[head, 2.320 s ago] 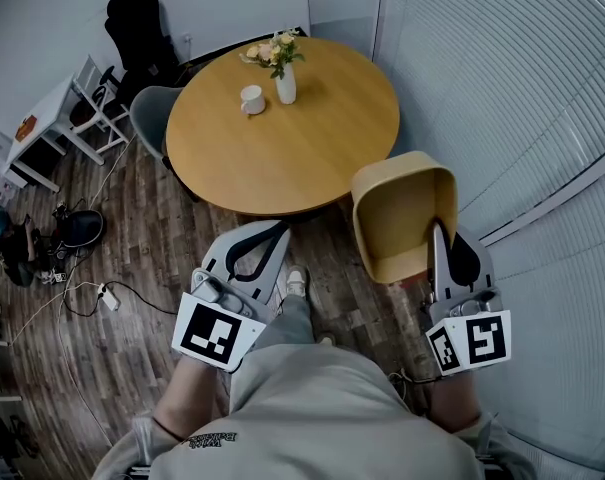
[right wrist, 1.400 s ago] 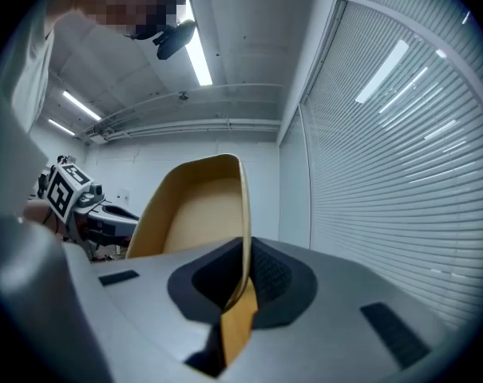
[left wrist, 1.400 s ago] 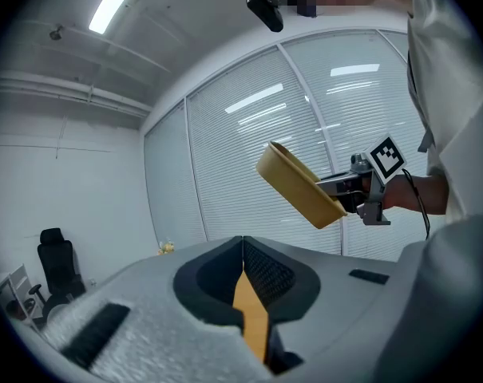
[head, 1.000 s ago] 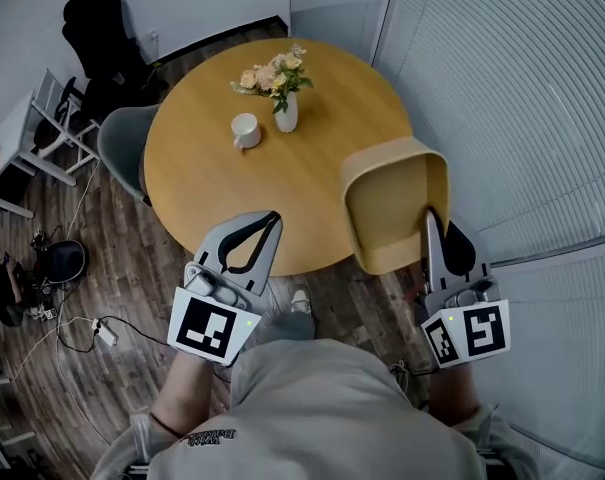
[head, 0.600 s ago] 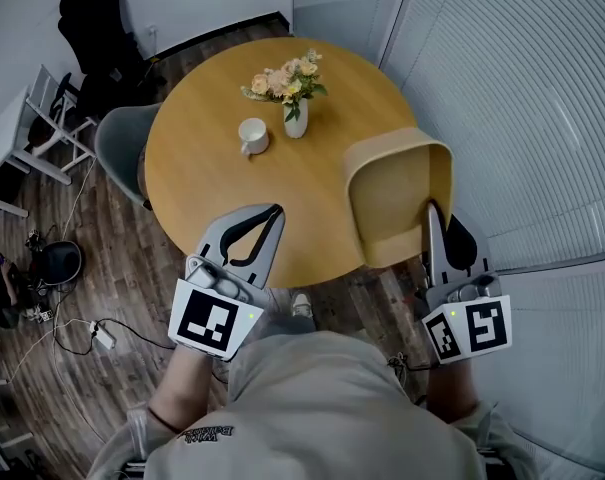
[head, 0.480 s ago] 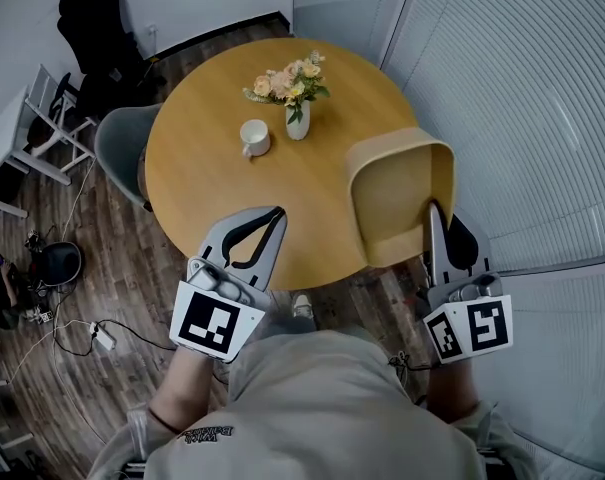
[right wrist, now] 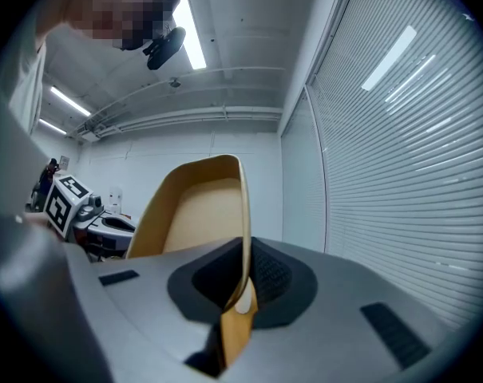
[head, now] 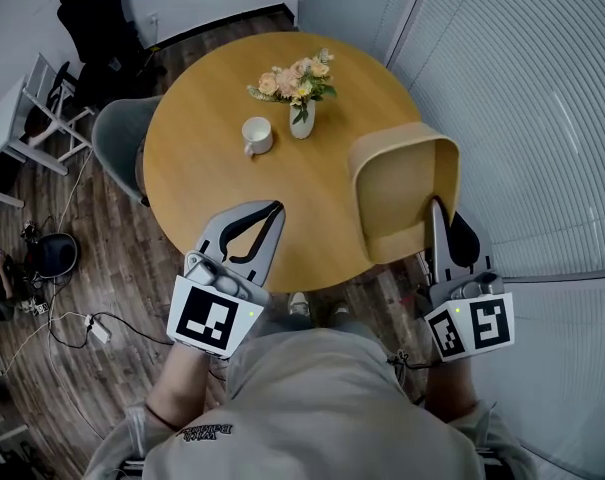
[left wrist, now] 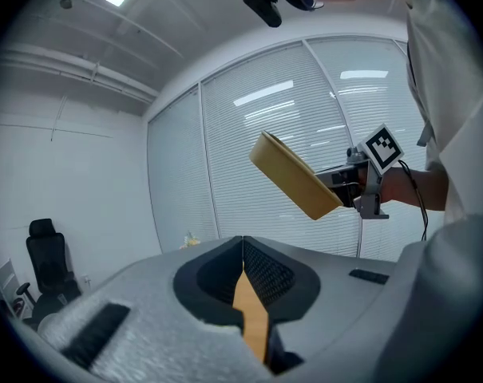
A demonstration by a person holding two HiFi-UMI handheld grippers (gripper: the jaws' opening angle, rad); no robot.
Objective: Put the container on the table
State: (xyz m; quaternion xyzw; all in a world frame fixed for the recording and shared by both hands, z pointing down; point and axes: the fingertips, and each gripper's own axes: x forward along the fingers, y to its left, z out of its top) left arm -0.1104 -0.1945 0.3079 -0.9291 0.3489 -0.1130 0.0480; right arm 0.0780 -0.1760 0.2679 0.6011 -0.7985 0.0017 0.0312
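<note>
- Container (head: 402, 193), a tan open-topped bin, is held up tilted with its mouth towards the person; in the head view it lies over the right edge of the round wooden worktop (head: 212, 188).
- Right gripper (head: 438, 206) has its jaws closed on the container's near wall, the thin rim pinched between them.
- Left gripper (head: 276, 208) hovers over the worktop's near edge, well apart from the container; its jaws are closed with nothing between them.
- A white cup (head: 255, 135) and a vase (head: 302, 120) of flowers stand near each other at the far side of the worktop.
- A grey chair (head: 117, 143) sits at the worktop's left edge.
</note>
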